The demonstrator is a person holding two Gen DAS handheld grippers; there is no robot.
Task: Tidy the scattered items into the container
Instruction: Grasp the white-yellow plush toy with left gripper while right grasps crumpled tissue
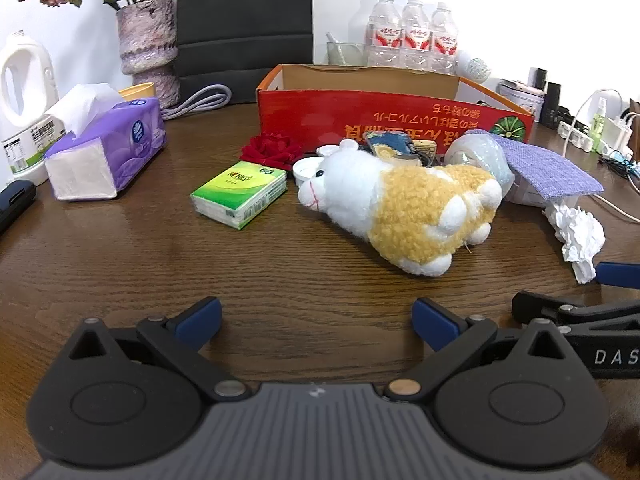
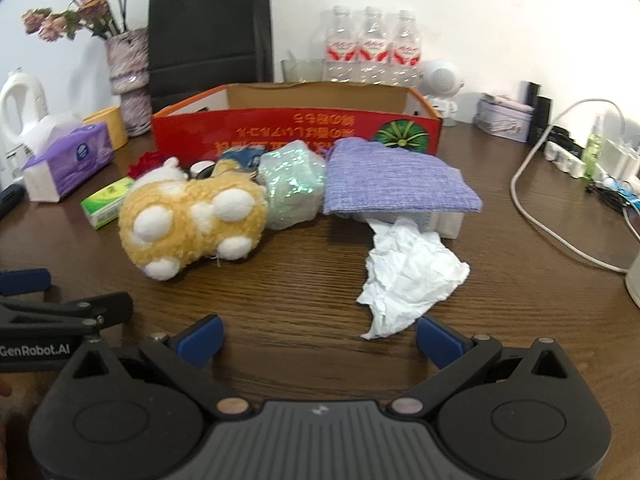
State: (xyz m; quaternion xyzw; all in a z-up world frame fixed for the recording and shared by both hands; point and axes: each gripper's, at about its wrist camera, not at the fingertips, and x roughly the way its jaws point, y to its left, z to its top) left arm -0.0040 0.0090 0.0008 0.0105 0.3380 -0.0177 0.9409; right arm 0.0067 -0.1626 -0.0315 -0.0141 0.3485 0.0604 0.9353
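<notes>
Scattered items lie on the wood-grain tabletop [image 1: 120, 272] just in front of the red cardboard box [image 1: 384, 116], which stands open-topped and looks empty from here. Both the left gripper [image 1: 316, 322] and right gripper [image 2: 320, 340] hover with fingers spread wide, holding nothing. The fluffy plush toy [image 1: 404, 208] would squash and could slip from a shallow pinch; the crumpled tissue [image 2: 408, 276] (flimsy, near the right fingers) might tear or drag. A glossy green tissue pack [image 1: 240, 194] lies flat, and the knitted purple cloth [image 2: 396, 178] drapes loosely and may snag.
</notes>
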